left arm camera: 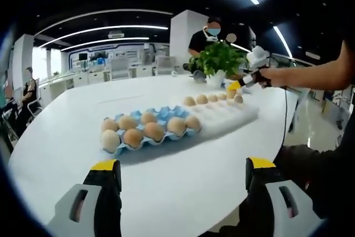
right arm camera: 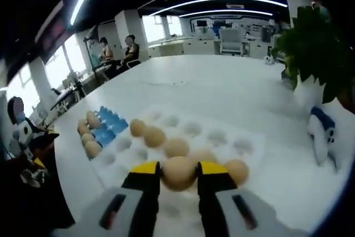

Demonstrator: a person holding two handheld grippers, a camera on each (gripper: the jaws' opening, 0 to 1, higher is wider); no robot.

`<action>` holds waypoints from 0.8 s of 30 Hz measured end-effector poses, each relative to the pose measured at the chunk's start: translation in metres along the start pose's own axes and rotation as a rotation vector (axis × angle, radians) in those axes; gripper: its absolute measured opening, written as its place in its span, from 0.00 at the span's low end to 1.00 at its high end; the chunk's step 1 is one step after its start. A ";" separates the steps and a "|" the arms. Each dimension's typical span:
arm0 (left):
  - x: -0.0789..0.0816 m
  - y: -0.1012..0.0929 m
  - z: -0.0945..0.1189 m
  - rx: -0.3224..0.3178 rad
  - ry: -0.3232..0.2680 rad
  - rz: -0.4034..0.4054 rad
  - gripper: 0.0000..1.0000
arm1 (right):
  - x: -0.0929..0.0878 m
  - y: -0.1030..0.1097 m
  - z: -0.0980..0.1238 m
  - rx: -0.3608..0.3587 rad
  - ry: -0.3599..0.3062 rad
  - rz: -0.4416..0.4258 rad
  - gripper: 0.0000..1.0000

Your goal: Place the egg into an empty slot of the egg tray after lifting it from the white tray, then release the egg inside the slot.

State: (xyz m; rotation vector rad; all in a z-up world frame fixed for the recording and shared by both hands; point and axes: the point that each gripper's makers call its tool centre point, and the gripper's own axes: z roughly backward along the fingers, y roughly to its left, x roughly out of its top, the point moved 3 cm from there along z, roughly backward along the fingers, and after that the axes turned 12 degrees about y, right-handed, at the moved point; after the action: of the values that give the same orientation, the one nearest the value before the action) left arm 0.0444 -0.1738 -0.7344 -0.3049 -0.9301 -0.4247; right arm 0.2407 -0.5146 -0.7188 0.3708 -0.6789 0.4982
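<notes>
A blue egg tray (left arm camera: 165,114) lies mid-table with several brown eggs (left arm camera: 154,131) in it and some bare slots along its far row. Behind it lies the white tray (left arm camera: 224,119) with a row of eggs (left arm camera: 201,99). My left gripper (left arm camera: 183,165) stands open near the table's front edge, nothing between its yellow tips. My right gripper (left arm camera: 239,85), held by a hand, is at the white tray's far end. In the right gripper view, the right gripper (right arm camera: 179,167) is shut on an egg (right arm camera: 178,175) over the white tray (right arm camera: 244,147); the blue egg tray (right arm camera: 106,131) lies beyond, to the left.
A potted plant (left arm camera: 219,59) stands past the white tray, also at the right (right arm camera: 310,48) in the right gripper view. A white and blue object (right arm camera: 321,134) sits beside it. Other eggs (right arm camera: 154,136) lie in the white tray. People sit or stand around the long white table (left arm camera: 66,137).
</notes>
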 end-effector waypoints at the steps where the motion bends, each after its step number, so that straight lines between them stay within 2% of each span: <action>1: 0.000 0.000 0.000 -0.001 -0.001 0.002 0.95 | 0.001 0.003 -0.001 0.001 0.000 0.002 0.26; 5: 0.000 0.001 0.001 0.003 -0.002 -0.001 0.95 | 0.003 0.009 -0.005 0.008 0.003 -0.009 0.26; 8: 0.000 0.003 0.002 0.012 -0.007 0.011 0.95 | 0.006 0.022 -0.011 0.055 -0.008 -0.060 0.26; 12: -0.001 0.005 0.003 0.019 -0.007 0.015 0.95 | 0.013 0.043 -0.022 0.106 -0.012 -0.075 0.26; 16: -0.003 0.008 0.004 0.034 0.001 0.014 0.95 | 0.022 0.072 -0.037 0.189 -0.023 -0.113 0.26; 20: -0.006 0.013 0.007 0.046 0.000 0.028 0.95 | 0.032 0.101 -0.055 0.271 -0.030 -0.097 0.26; 21: -0.007 0.014 0.008 0.050 0.003 0.026 0.95 | 0.037 0.114 -0.062 0.296 -0.029 -0.103 0.26; 24: -0.008 0.017 0.011 0.054 0.005 0.023 0.95 | 0.045 0.129 -0.073 0.317 -0.030 -0.108 0.26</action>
State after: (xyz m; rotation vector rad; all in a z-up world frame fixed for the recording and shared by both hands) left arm 0.0407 -0.1528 -0.7357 -0.2649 -0.9312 -0.3787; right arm 0.2360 -0.3596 -0.7201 0.7103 -0.6059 0.4985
